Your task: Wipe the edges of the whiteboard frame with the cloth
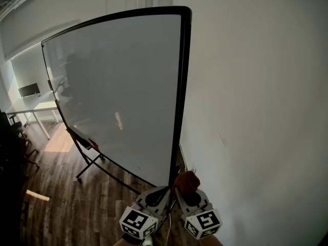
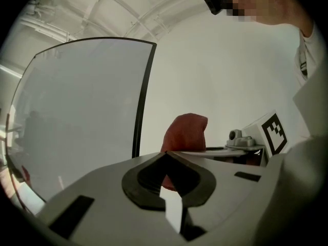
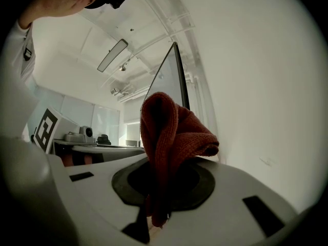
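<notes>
The right claw is pinching a rust-red knitted cloth, whose loose fold flops up past its tips. The left claw, just beside it, is pressed together on nothing. The whiteboard frame has its black side edge rising just ahead of and above the right claw. The cloth looks light, soft and limp. A grip low in the bunch, as now, should leave the fold free to wrap that thin, stiff edge.

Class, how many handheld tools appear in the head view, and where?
2: left tool at bottom centre, shut and empty; right tool beside it, clamping the red cloth. None seem hidden.
</notes>
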Motion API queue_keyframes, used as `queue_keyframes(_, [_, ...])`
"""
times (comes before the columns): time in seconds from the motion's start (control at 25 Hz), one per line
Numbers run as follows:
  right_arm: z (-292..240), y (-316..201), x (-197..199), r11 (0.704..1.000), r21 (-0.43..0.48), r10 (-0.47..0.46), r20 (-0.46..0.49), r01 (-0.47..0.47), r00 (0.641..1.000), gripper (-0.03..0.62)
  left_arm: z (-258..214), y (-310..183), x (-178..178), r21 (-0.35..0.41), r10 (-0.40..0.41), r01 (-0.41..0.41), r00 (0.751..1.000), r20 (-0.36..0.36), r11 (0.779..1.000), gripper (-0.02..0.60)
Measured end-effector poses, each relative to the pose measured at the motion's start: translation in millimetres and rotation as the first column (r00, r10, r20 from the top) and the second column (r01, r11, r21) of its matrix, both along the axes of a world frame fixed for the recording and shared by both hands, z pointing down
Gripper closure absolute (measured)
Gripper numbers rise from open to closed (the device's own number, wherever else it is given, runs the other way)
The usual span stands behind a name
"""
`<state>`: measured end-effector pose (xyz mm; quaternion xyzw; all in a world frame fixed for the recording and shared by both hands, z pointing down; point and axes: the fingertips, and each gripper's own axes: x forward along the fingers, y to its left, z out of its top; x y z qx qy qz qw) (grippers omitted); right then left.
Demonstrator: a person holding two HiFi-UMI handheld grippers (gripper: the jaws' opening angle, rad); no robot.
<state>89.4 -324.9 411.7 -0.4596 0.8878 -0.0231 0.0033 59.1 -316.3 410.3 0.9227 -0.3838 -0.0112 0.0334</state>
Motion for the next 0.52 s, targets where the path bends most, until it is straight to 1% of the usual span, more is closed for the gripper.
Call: queue_keyframes(0.52, [2, 11, -4, 1.000, 0.000, -0.016, -0.012, 0.016, 1.000, 0.540, 1, 10, 0, 0.007, -0.009, 0.009, 1.000, -0.004, 1.000, 0.574])
